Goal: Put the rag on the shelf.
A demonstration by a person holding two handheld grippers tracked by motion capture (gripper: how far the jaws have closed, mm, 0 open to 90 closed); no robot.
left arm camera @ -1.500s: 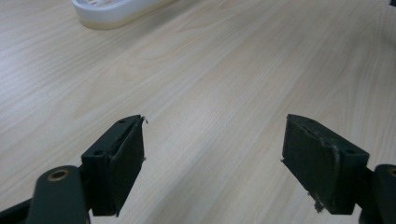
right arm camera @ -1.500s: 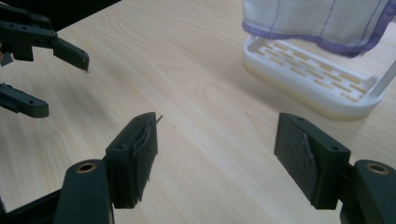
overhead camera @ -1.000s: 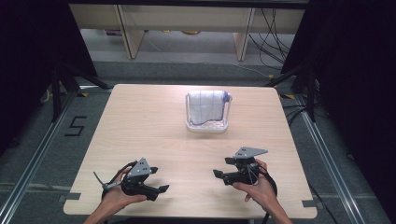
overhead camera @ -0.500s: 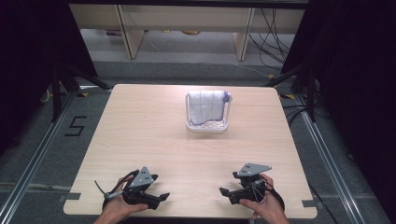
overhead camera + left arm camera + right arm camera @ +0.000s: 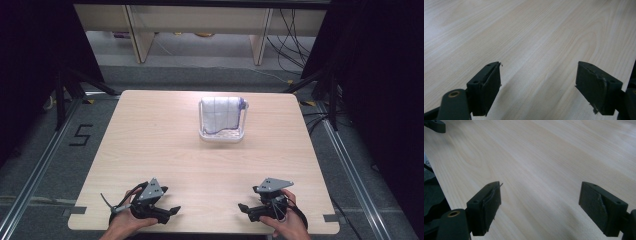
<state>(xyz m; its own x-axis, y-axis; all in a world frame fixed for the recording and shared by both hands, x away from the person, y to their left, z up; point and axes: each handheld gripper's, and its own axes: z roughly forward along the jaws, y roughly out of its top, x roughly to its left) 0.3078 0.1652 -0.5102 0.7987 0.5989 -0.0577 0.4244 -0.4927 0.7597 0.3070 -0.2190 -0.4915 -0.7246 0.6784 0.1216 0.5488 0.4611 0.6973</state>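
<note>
My left gripper (image 5: 172, 210) rests low at the front left of the wooden table (image 5: 165, 145), held by a hand. Its jaws stand wide apart over bare wood in the left gripper view (image 5: 537, 85). My right gripper (image 5: 243, 208) sits at the front right, pointing left toward the other one. Its jaws (image 5: 540, 205) have just been opening and are now open, with nothing between them. A white basket (image 5: 221, 136) stands at the table's far middle, holding a folded white cloth (image 5: 220, 114) with blue lines.
The table's front edge lies just behind both hands. Dark metal frame legs and floor rails flank the table. A shelf unit and cables stand beyond the far edge. The tip of the left gripper (image 5: 434, 125) shows at the upper left of the right gripper view.
The right hand has drawn back toward the front edge and lowered onto the table. The left hand shifted only slightly toward the front edge.
</note>
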